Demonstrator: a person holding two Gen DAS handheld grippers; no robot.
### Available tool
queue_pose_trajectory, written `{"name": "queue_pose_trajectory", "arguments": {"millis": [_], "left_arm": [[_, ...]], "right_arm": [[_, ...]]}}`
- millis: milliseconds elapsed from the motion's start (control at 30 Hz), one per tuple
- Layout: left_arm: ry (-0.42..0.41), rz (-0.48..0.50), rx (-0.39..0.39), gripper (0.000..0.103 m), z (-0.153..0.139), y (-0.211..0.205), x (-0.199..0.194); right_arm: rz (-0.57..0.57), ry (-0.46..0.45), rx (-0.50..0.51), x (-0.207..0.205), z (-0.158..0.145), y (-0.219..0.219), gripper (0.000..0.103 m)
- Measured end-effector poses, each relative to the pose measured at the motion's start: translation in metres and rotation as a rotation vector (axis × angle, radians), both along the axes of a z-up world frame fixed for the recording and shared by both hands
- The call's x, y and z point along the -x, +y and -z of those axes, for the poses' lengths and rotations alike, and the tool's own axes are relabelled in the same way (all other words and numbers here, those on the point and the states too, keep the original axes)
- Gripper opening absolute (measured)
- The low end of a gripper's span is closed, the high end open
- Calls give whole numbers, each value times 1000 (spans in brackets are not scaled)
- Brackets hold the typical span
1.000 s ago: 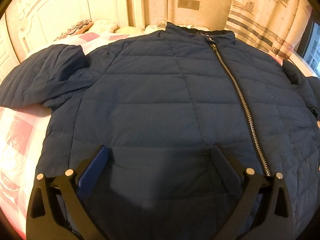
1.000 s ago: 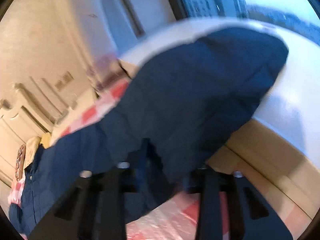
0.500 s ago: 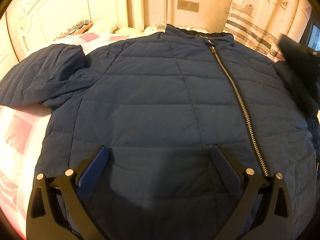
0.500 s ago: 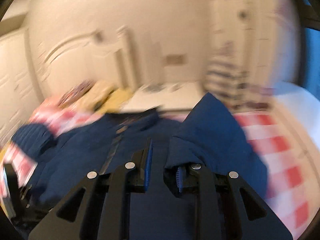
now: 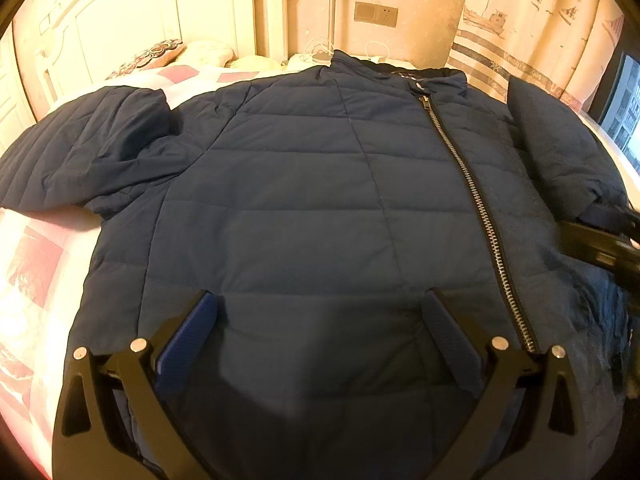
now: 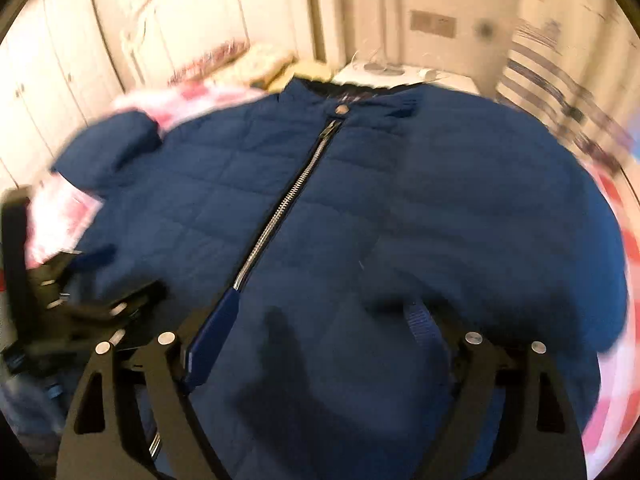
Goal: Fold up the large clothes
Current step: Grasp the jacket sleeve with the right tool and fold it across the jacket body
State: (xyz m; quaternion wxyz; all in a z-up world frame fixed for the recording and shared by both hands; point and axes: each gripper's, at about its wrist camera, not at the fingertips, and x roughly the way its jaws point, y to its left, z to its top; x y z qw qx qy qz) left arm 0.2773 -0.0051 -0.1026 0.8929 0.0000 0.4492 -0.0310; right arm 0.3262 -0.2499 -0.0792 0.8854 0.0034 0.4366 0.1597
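Note:
A navy quilted jacket (image 5: 312, 208) lies zipped and front-up on the bed, collar toward the headboard. Its left sleeve (image 5: 84, 148) spreads out to the left. Its right sleeve (image 5: 560, 152) is folded in over the right side of the front; it also shows in the right wrist view (image 6: 500, 216). My left gripper (image 5: 320, 320) is open and empty over the hem. My right gripper (image 6: 324, 312) is open over the lower front, the sleeve cuff lying by its right finger (image 6: 420, 320). Its black frame shows at the right edge of the left wrist view (image 5: 600, 244).
The bed has a pink and white checked cover (image 5: 32, 272). A white headboard (image 5: 168, 12) and pillows (image 5: 208, 52) stand behind. A nightstand (image 6: 404, 74) sits by the collar. Striped curtains (image 5: 532, 28) and a window (image 5: 624, 112) are at right.
My right gripper carried the right sleeve inward over the jacket front and opened, letting go of it. The left gripper has not moved.

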Motion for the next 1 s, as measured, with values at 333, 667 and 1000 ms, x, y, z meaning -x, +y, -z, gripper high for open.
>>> {"name": "queue_pose_trajectory", "arguments": {"millis": [333, 667, 1000], "left_arm": [[-30, -2, -100, 101, -2, -13, 4], [-19, -9, -82, 101, 0, -10, 2], [-11, -11, -24, 101, -1, -2, 1]], "right_arm": [[548, -53, -374, 28, 4, -169, 70], [328, -216, -279, -10, -46, -96, 32], [12, -95, -316, -14, -36, -6, 50]]}}
